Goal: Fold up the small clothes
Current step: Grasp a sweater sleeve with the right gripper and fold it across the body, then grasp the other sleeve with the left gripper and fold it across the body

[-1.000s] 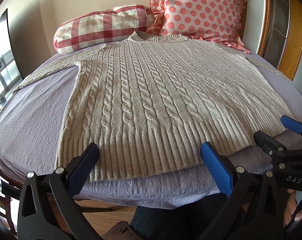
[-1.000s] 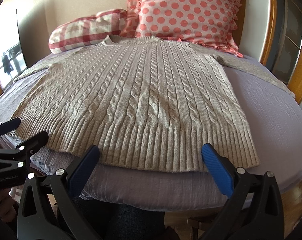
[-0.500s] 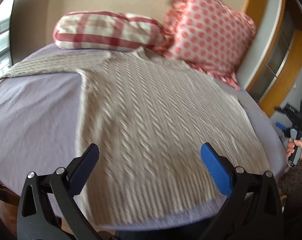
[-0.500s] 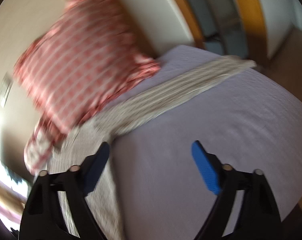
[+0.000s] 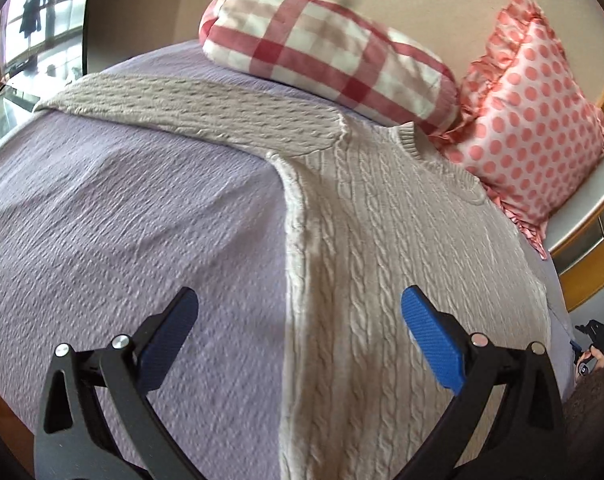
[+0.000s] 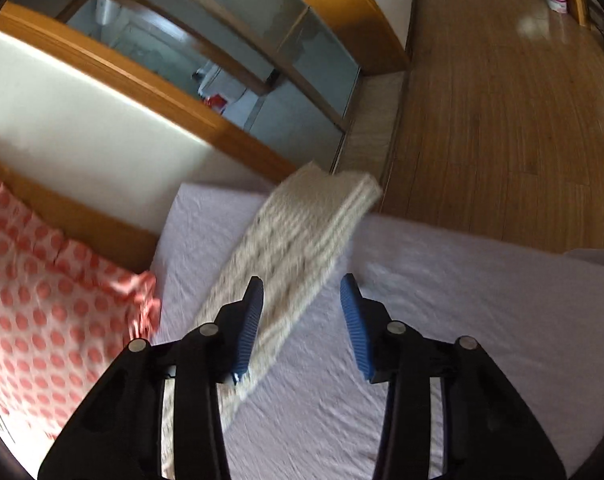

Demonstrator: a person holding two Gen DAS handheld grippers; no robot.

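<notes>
Fingers first: our left gripper (image 5: 298,332) hangs with its blue pads spread wide and nothing between them, poised over the left side edge of the sweater (image 5: 401,264), which lies face up and flat on the lilac bedspread (image 5: 122,240). We judge it sits there because that long edge is the natural place to take hold for folding the side inward. Our right gripper (image 6: 302,320) has its pads somewhat closer together yet still parted, straddling the right sleeve (image 6: 302,240) without pinching it; the view is blurred, so we cannot tell whether a pad already touches the knit. That sleeve runs out to the bed's far edge, its ribbed cuff overhanging toward the wooden floor (image 6: 501,100), so we think it must be brought in first.

Farther up, the left sleeve (image 5: 190,108) stretches straight out across the bedspread, spread for an easy fold. Beyond the collar, the checked pillow (image 5: 321,52) and the dotted cushion (image 5: 533,120) rest against the wall, clear of the sweater's body though the collar lies just beside them.
</notes>
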